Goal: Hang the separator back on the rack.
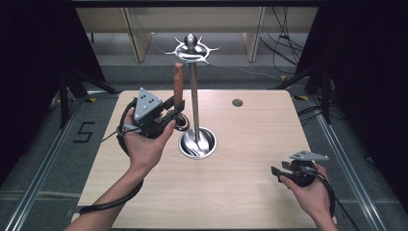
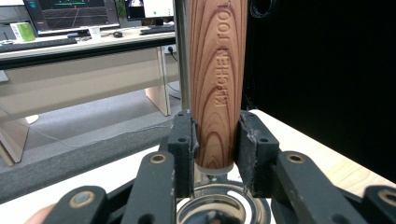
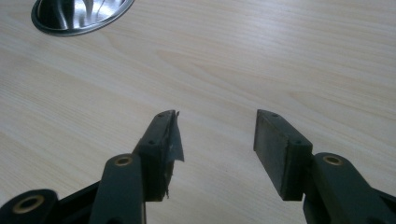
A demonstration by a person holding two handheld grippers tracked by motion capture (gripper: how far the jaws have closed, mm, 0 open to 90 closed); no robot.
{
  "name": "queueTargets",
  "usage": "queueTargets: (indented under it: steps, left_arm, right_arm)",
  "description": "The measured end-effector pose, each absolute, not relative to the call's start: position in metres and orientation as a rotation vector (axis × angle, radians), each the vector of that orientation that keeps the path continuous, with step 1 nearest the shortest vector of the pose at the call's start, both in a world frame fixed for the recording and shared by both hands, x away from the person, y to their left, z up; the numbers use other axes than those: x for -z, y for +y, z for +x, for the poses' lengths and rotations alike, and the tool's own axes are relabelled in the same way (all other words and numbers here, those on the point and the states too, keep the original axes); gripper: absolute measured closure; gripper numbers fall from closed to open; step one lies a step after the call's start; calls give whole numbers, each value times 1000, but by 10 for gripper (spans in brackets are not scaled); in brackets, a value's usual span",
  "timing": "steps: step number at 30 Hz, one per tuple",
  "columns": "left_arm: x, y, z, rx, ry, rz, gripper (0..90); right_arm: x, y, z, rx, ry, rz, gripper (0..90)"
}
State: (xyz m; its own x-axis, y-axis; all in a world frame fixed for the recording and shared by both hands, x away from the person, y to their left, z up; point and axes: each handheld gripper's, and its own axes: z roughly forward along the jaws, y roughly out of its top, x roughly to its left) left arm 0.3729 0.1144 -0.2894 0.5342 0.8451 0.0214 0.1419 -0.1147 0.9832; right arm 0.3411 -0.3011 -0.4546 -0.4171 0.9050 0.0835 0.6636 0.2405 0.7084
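**Wooden-handled utensil held upright beside the rack pole**

Pale wood table (image 1: 231,183) on a grey floor, dark curtains at both sides, desks with monitors beyond in the left gripper view.

Metal utensil rack (image 1: 194,86) stands mid-table: round shiny base (image 1: 197,143), upright pole, ring of hooks at the top.

Left gripper (image 1: 177,111), left of the pole, is clamped on the lower end of a wooden handle (image 2: 217,84). Both pads press against the wood; lettering "KITCHEN TOOL" runs along the grain. The handle stands upright just beside the pole, its top near the hooks but below them. A metal part hangs under the handle, over the base; what kind of tool head it is cannot be told.

Right gripper (image 3: 215,135) is near the table's right front corner, well apart from the rack. Jaws spread, nothing between them, bare tabletop beneath. A strip of tape hangs loose from one pad (image 3: 173,140).
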Motion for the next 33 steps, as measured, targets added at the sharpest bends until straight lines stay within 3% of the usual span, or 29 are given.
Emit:
queueTargets:
  steps: [33]
  left_arm:
    - [288, 104, 383, -805, 927, 1593, 685]
  right_arm:
    - [455, -301, 341, -981, 2186, 1431, 497]
